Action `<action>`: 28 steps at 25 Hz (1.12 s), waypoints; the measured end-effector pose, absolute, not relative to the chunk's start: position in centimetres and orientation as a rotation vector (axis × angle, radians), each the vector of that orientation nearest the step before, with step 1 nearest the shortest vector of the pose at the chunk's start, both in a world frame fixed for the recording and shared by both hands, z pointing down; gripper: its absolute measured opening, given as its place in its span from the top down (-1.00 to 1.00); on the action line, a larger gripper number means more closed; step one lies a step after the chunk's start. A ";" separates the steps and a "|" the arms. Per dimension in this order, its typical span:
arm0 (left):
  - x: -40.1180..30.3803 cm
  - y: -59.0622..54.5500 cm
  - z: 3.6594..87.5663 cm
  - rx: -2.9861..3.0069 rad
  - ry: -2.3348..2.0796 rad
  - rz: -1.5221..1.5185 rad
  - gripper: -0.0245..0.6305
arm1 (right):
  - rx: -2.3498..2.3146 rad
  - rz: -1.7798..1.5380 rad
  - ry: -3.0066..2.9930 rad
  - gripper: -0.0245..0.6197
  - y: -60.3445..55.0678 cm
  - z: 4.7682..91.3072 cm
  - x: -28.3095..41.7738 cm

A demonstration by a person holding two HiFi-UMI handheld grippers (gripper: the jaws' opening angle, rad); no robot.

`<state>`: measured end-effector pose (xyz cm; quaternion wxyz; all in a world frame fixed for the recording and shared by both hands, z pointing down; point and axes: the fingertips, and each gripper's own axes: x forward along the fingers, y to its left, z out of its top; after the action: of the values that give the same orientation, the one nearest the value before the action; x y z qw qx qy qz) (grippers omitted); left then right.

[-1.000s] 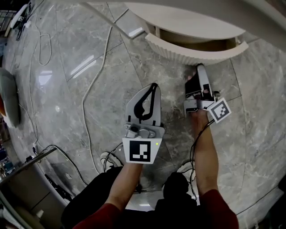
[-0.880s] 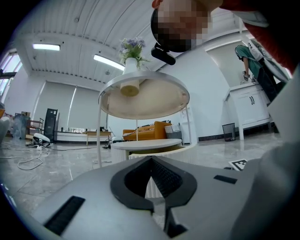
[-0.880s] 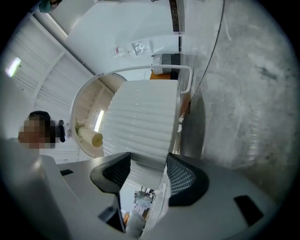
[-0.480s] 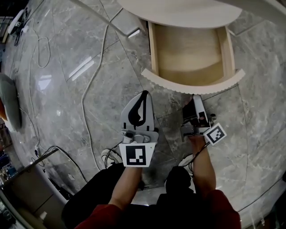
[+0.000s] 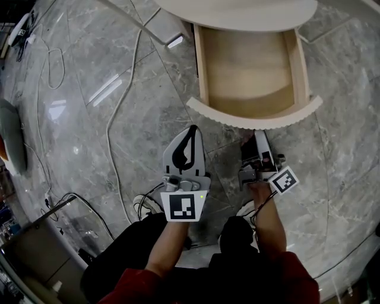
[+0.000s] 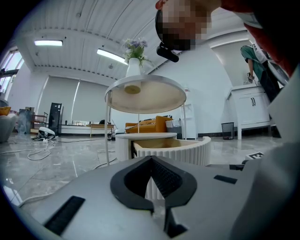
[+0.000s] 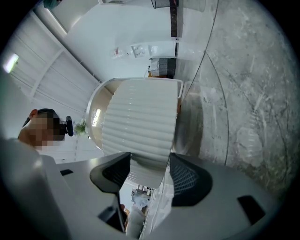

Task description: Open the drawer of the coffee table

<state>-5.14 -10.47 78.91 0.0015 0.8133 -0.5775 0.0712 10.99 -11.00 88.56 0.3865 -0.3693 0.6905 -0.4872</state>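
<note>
The drawer (image 5: pixel 249 65) stands open under the pale coffee table (image 5: pixel 237 12), and its wooden inside is bare. My right gripper (image 5: pixel 259 135) is at the near side of the drawer, its 2 jaws wide and pinching the ribbed front (image 5: pixel 255 119). My left gripper (image 5: pixel 191 132) hovers left of the drawer front, jaws pressed together on nothing. Around the drawer lies a glossy grey marble floor (image 5: pixel 89 119). Beyond the drawer are an orange sofa (image 6: pixel 149 125), white walls and ceiling strip lights (image 6: pixel 48 43).

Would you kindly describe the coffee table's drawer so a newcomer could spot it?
Start at the round white coffee table at the head view's top edge. The drawer sticks out from under it, down the picture: the only open wooden box, fronted by a curved, ribbed white panel.
</note>
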 end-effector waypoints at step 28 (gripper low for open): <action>-4.6 -11.8 76.5 2.728 -1.792 0.295 0.88 | -2.031 -0.221 2.462 0.22 -7.2 81.9 14.0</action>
<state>-4.61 -11.78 76.47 -0.0676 0.8305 -0.5455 0.0897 13.95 -7.21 81.89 -0.0288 -0.6346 0.7692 -0.0690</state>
